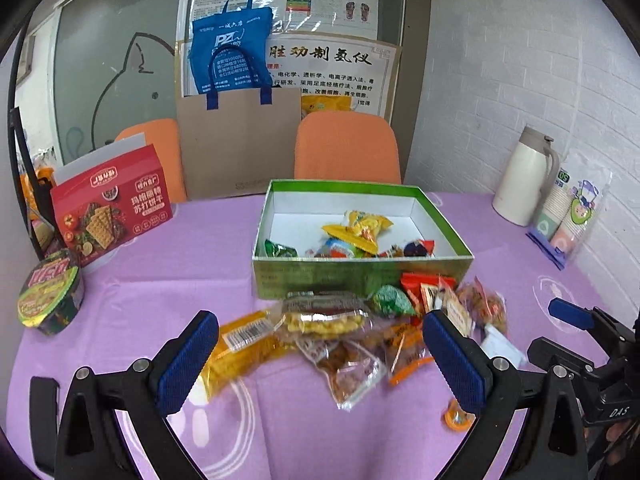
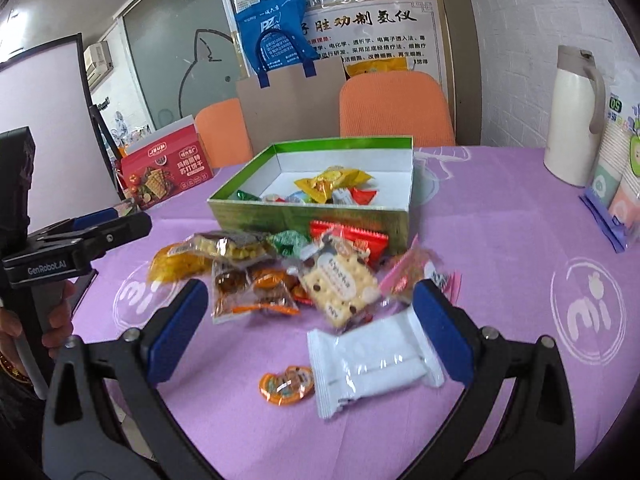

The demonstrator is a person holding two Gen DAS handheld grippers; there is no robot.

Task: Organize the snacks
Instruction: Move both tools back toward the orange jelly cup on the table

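A green box [image 1: 360, 276] [image 2: 308, 218] stands open mid-table with several wrapped snacks inside. In front of it lies a loose pile of snacks [image 1: 360, 332] [image 2: 280, 276]: a yellow packet [image 1: 240, 344], a corn-puff packet [image 1: 324, 316] and a cracker packet [image 2: 340, 284]. Nearer the right gripper lie a white packet [image 2: 372, 364] and an orange jelly cup [image 2: 286, 384] [image 1: 456, 418]. My left gripper [image 1: 320, 344] hovers open over the pile's near edge, holding nothing. My right gripper [image 2: 310, 320] is open too, with the white packet lying by its right finger [image 2: 440, 332].
A red cracker box [image 1: 112, 216] and a noodle bowl [image 1: 50, 296] sit at the left of the purple tablecloth [image 1: 168, 280]. A white thermos [image 2: 576, 120] and a pack of paper cups [image 2: 616, 176] stand at the right. Two orange chairs [image 1: 348, 148] are behind the table.
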